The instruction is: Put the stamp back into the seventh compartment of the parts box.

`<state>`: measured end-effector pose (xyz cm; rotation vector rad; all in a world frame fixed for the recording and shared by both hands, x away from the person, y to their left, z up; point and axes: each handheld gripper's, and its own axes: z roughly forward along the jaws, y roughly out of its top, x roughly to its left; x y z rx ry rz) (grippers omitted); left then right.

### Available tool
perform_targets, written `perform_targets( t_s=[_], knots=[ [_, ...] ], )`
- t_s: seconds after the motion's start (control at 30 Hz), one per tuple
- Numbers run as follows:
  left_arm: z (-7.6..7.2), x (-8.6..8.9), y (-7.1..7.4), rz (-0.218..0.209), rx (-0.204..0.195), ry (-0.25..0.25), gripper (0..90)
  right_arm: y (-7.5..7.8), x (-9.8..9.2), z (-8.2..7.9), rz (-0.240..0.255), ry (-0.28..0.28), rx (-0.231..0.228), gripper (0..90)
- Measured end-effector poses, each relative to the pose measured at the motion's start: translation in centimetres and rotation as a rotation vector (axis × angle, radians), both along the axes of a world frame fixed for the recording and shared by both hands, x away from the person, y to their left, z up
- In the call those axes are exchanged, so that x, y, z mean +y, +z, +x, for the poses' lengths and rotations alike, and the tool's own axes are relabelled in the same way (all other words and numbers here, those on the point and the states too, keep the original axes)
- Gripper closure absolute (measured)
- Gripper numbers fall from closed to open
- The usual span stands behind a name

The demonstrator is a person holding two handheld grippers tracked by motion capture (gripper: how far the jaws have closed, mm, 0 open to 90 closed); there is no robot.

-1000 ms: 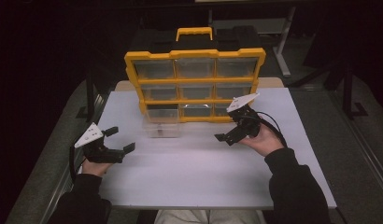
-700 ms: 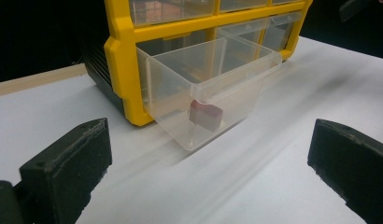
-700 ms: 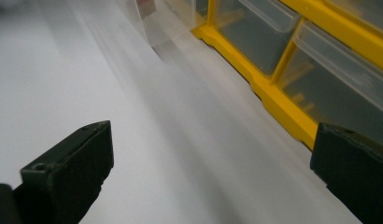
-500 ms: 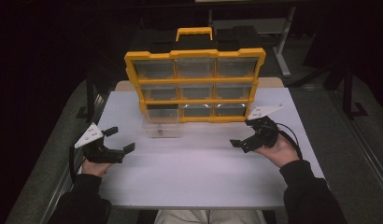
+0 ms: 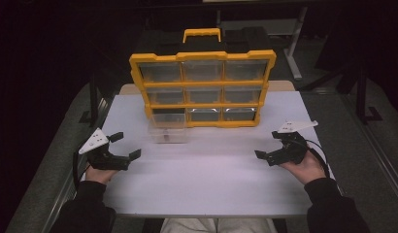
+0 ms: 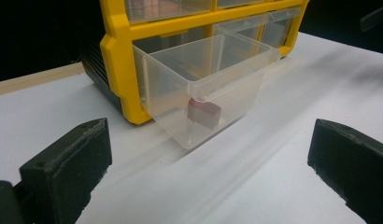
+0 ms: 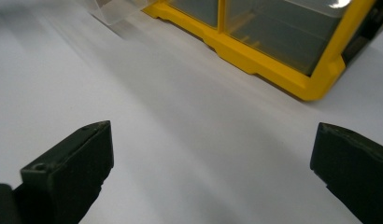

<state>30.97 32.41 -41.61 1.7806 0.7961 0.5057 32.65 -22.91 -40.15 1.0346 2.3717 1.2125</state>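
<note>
Person: forearms in dark sleeves enter from the near edge of the high view, one gripper in each hand.
Left gripper (image 5: 124, 145): held low at the near left of the table, jaws spread wide apart with nothing between them; grey three-cornered plate on top.
Right gripper (image 5: 268, 144): held at the near right of the table, jaws likewise wide apart and empty; a cable loops from it beside the hand.
Table (image 5: 202, 189): white top, bare between the two grippers; pale wooden edge shows at the far corners.
Clear drawer (image 6: 206, 91): transparent plastic, pulled out of the bottom-left slot of the organizer and projecting forward over the table; straight ahead of the left gripper, well apart from its jaws.
Small red block (image 6: 204, 112): lies on the drawer floor near its front wall; exact kind cannot be told.
Storage organizer (image 5: 203, 56): yellow frame, black body, three rows of three clear drawers, standing upright at the far middle of the table; the other eight drawers sit flush.
Carry handle (image 5: 202, 33): yellow, on top of the organizer.
Background: dark; grey table legs at the far right.
</note>
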Motion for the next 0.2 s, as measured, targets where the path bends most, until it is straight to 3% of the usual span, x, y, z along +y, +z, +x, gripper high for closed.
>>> perform_targets(
  t_s=[0.2],
  knots=[
    [0.01,0.0,0.0,-0.006,-0.001,0.0,0.0,-0.88,-1.3,-0.86,0.019,-0.03,0.012,0.0]
  ],
)
